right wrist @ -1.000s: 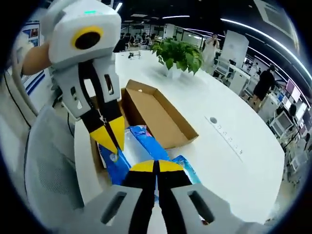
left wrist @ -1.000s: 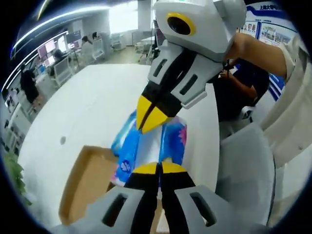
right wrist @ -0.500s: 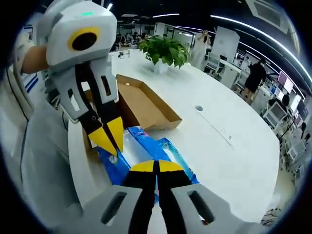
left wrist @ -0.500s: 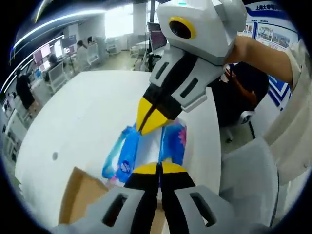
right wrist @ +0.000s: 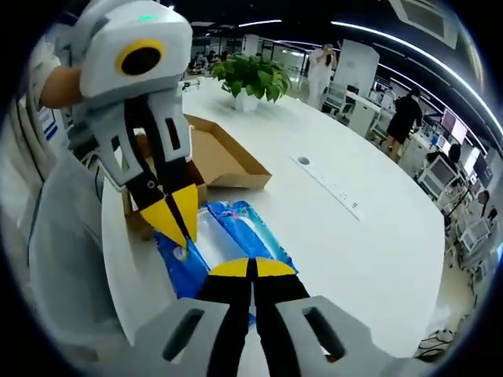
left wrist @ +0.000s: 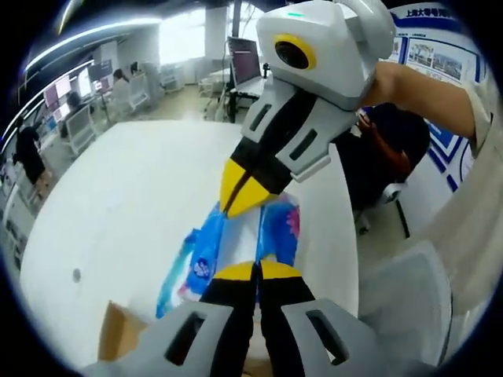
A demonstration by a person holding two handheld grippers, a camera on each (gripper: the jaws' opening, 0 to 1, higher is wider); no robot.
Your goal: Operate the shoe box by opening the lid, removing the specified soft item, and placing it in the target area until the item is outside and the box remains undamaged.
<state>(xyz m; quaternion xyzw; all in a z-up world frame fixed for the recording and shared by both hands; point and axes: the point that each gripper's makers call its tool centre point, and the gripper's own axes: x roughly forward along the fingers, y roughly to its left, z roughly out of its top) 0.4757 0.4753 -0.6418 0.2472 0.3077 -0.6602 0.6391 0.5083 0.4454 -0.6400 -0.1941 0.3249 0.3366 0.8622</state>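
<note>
Blue pack [right wrist: 228,243] pinched by both grippers, left [left wrist: 257,271], right [right wrist: 251,269] | out of box [right wrist: 224,153], above table [right wrist: 346,236] edge | next: lower, let go.

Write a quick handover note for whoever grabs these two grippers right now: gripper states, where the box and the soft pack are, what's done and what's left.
Left gripper: shut on the blue soft pack.
Right gripper: shut on the same pack, at its other end; it shows in the left gripper view from above.
The pack hangs between both grippers above the white table, outside the cardboard shoe box.
The box sits open on the table near the potted plant, with no damage visible.
Done: lid open, pack lifted out.
Left: set the pack down in the target area and release both grippers.
</note>
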